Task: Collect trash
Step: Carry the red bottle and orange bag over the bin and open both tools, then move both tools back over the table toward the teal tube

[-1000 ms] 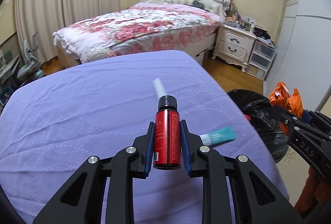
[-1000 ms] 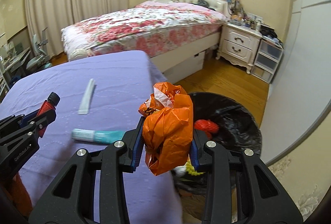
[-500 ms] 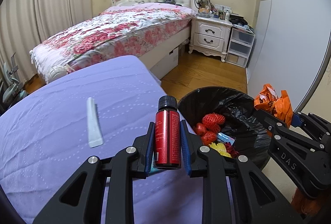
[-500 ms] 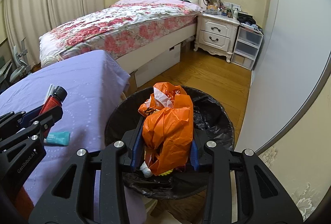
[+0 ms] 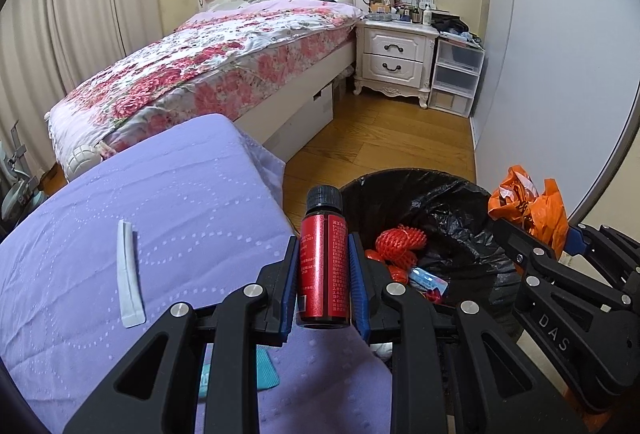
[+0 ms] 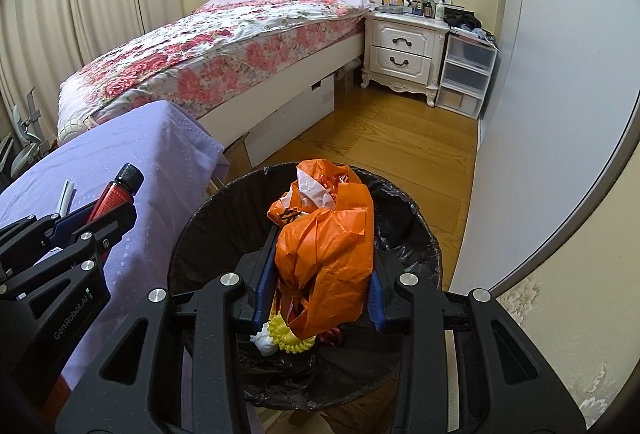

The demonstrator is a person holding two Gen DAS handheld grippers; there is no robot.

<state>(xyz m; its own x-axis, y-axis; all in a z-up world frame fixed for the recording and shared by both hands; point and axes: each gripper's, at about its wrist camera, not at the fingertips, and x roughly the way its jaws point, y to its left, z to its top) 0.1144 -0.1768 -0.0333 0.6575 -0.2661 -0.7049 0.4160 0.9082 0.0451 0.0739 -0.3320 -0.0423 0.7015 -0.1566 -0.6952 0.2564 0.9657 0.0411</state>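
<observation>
My left gripper is shut on a small red bottle with a black cap, held over the right edge of the purple table, beside the bin. My right gripper is shut on a crumpled orange plastic bag and holds it directly above the open black-lined trash bin. The bin holds red netting and other scraps. A white flat wrapper and a teal tube lie on the purple tablecloth.
A bed with a floral cover stands behind the table. A white nightstand and plastic drawers sit at the back right. Wooden floor lies between them and the bin. A white wall panel runs along the right.
Both grippers swung right from over the table toward the bin. The orange bag now hangs over the bin's opening. The red bottle is at the table's right edge.
</observation>
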